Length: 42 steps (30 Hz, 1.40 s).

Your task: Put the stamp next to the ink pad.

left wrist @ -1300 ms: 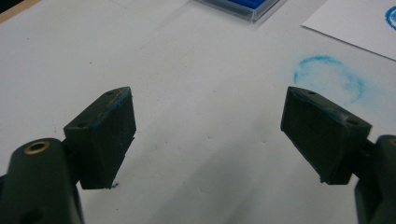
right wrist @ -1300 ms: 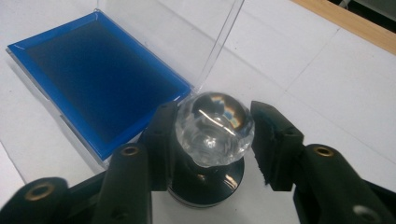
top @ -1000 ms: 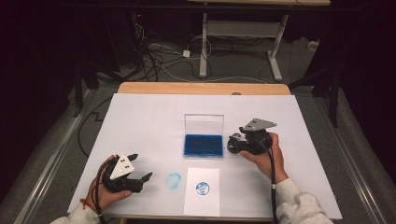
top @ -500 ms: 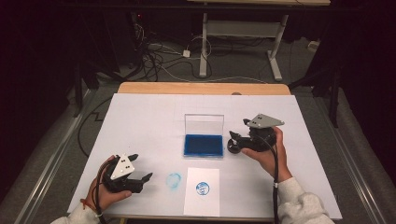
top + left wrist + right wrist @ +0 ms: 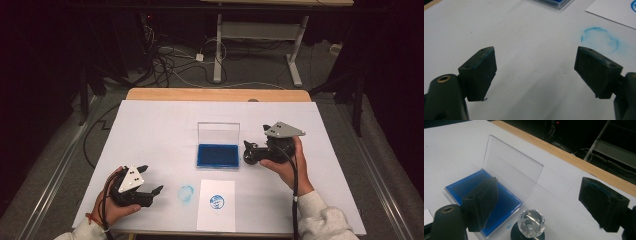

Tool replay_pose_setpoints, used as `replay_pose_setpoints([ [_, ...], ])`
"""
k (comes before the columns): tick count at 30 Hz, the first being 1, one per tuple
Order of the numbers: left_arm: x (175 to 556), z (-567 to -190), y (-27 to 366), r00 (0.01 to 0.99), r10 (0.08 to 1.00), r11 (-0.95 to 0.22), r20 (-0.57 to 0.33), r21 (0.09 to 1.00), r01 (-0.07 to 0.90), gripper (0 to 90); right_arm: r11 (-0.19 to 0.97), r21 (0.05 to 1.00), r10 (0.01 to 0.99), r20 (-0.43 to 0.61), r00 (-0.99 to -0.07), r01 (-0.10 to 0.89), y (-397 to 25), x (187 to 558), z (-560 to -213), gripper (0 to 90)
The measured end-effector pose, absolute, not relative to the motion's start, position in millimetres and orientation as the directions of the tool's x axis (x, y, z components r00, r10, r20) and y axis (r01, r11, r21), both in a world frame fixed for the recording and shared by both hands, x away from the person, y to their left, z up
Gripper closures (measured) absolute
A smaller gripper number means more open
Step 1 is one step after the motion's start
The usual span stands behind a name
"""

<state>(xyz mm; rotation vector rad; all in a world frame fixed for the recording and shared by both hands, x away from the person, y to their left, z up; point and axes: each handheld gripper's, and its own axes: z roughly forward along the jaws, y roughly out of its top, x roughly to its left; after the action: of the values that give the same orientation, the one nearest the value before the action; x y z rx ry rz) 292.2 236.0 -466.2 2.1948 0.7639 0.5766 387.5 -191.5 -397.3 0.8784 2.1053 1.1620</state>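
Note:
A blue ink pad (image 5: 217, 155) lies in a clear case at mid-table, its lid (image 5: 511, 167) standing upright. My right gripper (image 5: 247, 152) is just to its right, open. In the right gripper view its jaws (image 5: 539, 181) are spread wide, with a stamp with a clear faceted knob (image 5: 532, 221) standing on the table low between them, untouched. One jaw hangs over the blue pad (image 5: 506, 202). My left gripper (image 5: 153, 178) rests open at the front left, with nothing between its jaws (image 5: 535, 53).
A white paper sheet (image 5: 216, 202) bearing a round blue stamp mark lies at the front centre. A blue ring smudge (image 5: 186, 194) marks the white table cover (image 5: 165, 130) left of it, close to the left gripper's jaw. The wooden table edge (image 5: 215, 94) runs along the far side.
My right hand and gripper have shifted slightly away from the front edge, staying beside the ink pad. The left gripper has not moved.

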Motion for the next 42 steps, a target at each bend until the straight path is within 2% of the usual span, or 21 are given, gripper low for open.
replay_pose_setpoints([
  [33,291.6,-467.1,234.4,0.727,0.663,-0.572,0.177,0.746,0.340,17.6,0.488,0.864,0.702,-0.302,-0.645,0.126,-189.5,337.1,-377.7,18.0],
  [42,291.7,-467.7,233.3,0.730,0.660,-0.578,0.179,0.741,0.341,17.7,0.491,0.861,0.710,-0.310,-0.632,0.130,-197.7,326.4,-380.1,18.4],
])
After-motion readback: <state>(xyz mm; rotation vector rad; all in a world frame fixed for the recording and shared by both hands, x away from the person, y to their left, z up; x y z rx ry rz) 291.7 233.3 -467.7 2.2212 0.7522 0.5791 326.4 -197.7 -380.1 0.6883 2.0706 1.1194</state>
